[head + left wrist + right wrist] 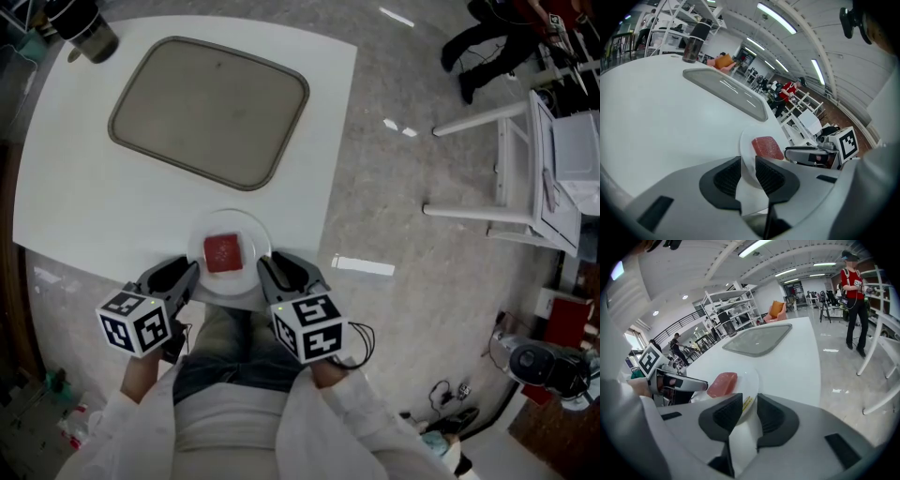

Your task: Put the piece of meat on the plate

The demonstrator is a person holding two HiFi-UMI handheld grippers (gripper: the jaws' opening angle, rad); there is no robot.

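**Meat on the plate, both grippers on its rim**

From my remote seat, the head view shows the flat, red, square piece of meat (223, 252) lying at the middle of the round white plate (230, 220). The plate sits just below the centre of the frame, at the near edge of the white square table (84, 187).

The left gripper (190, 272) meets the plate's left edge and the right gripper (265, 267) its right edge. The two marker cubes sit lower in the frame, above my lap.

In the left gripper view, the left gripper (747, 171) has its dark ribbed pads drawn close together. The plate's white rim (746, 140) runs into the thin gap between them, so I read it as pinching the rim. The piece of meat (766, 146) shows just beyond, right of centre.

The right gripper view tells the same of the right gripper (749, 411). Its pads are nearly together on the plate rim (749, 378), with the meat (723, 383) to the left of them.

A rectangular grey tray with rounded corners (208, 111) lies on the table in the upper middle of the head view, well apart from the plate. A dark cylindrical cup (89, 33) stands at the table's upper left corner.
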